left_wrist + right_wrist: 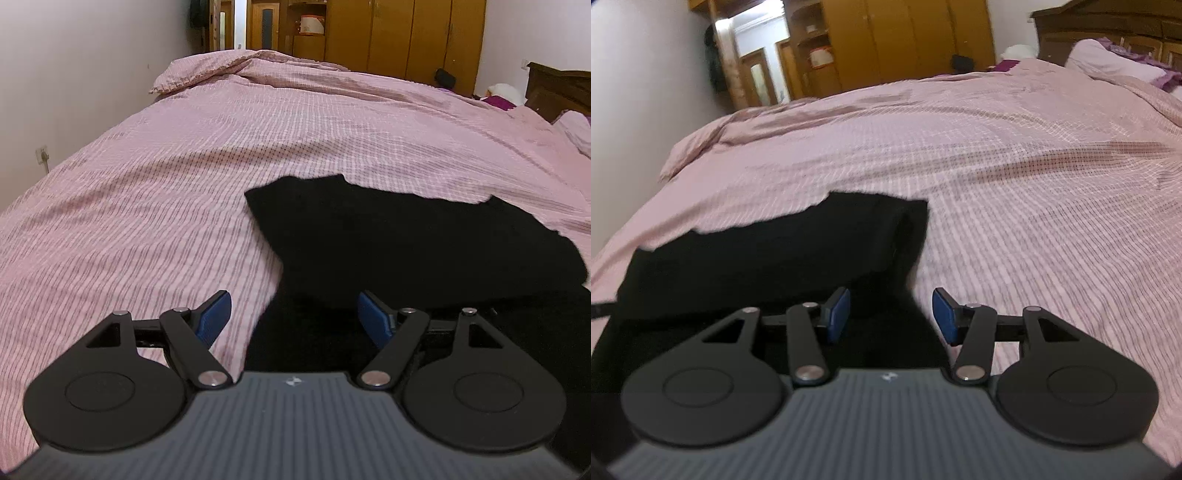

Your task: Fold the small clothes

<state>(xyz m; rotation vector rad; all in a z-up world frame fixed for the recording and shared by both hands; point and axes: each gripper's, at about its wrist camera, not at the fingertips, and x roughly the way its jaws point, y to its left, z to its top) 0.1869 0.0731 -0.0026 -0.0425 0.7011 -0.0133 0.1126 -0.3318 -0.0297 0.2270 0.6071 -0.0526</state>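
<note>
I hold both grippers above the near edge of the black garment (424,243), which lies on the pink bedcover (184,184). Left gripper (294,317): jaws spread, nothing pinched; the cloth lies ahead and to its right. Right gripper (891,315): jaws apart, nothing pinched; the cloth (775,254) lies ahead and to its left. The garment's long axis runs across, from one gripper to the other. Neither gripper appears clearly nearer.
</note>
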